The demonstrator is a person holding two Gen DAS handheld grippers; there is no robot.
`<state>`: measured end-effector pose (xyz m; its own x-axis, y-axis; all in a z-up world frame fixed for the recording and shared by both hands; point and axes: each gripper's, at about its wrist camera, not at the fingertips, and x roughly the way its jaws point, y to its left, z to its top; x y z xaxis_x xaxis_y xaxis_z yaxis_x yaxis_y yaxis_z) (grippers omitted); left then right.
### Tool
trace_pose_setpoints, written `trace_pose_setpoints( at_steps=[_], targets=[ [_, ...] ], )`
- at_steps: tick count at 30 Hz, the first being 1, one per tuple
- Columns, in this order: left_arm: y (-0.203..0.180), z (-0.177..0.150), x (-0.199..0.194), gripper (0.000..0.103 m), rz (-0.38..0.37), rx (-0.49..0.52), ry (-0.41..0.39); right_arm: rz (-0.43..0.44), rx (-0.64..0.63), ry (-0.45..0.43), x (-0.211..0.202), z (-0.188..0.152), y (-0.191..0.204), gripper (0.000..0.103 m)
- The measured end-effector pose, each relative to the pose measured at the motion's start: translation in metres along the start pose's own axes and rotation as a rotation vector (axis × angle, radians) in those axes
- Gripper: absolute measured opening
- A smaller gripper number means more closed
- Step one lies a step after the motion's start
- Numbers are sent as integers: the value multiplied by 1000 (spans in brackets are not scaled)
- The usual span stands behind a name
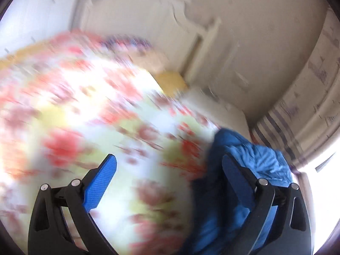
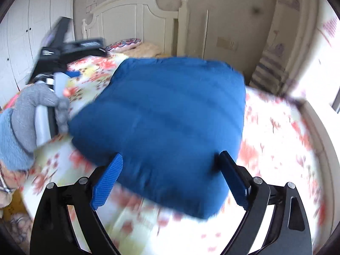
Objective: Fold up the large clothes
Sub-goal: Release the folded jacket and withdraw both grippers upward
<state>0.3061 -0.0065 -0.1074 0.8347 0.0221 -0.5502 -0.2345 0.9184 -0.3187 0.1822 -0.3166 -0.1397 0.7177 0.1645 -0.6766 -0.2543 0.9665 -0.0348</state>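
Plainly the soft, puffy blue folded garment (image 2: 161,127) at frame centre on the floral bed (image 2: 276,138) will sag, so grip a thick folded edge; both hand-held grippers, right (image 2: 171,167) and left (image 1: 170,170), gape, holding nothing.

Left wrist cam sits low over the bed (image 1: 63,106), very near, tilted, facing the headboard (image 1: 148,21) and wall; pic heavily blurred. Blue garment (image 1: 255,159) fills lower right of frame. Right wrist cam looks from the foot end twd the headboard (image 2: 131,14), a bit further back, garment (image 2: 165,116) at centre. Both views share floral bedspread, headboard, garment, striped curtain (image 1: 276,131) at right.
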Motion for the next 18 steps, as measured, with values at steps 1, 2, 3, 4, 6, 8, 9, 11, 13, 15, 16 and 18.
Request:
trace_pose_setpoints(
  at_steps=[1, 2, 3, 4, 6, 8, 9, 11, 13, 15, 16, 18],
  targets=[
    [3, 0, -15, 99, 10, 21, -38, 30, 30, -4, -10, -6, -3, 88],
    [8, -1, -37, 100, 14, 52, -86, 77, 65, -20, -21, -10, -7, 88],
    [11, -2, -59, 101, 8, 82, -125, 109, 96, -49, -35, -12, -10, 88],
    [13, -3, -75, 101, 1, 101, -149, 112, 114, -79, -48, -14, -12, 88],
    [15, -3, -113, 101, -21, 138, -201, 99, 129, -150, -77, -15, -11, 88],
    [19, -4, -157, 101, -48, 157, -263, 76, 128, -254, -115, -13, -10, 88],
    [17, -4, -175, 101, -51, 163, -281, 56, 126, -300, -131, -13, -9, 88],
    [11, -4, -203, 101, -41, 178, -291, 18, 124, -380, -159, -14, -3, 88],
    [3, -9, -226, 101, -2, 201, -313, -4, 115, -452, -181, -18, 4, 88],
    [-4, -21, -249, 101, 17, 232, -365, -21, 115, -495, -194, -24, 13, 94],
    [-7, -30, -259, 101, 13, 257, -398, -23, 118, -502, -196, -26, 15, 99],
    [-12, -50, -273, 101, 8, 304, -449, -34, 133, -504, -195, -33, 24, 99]
  ],
)
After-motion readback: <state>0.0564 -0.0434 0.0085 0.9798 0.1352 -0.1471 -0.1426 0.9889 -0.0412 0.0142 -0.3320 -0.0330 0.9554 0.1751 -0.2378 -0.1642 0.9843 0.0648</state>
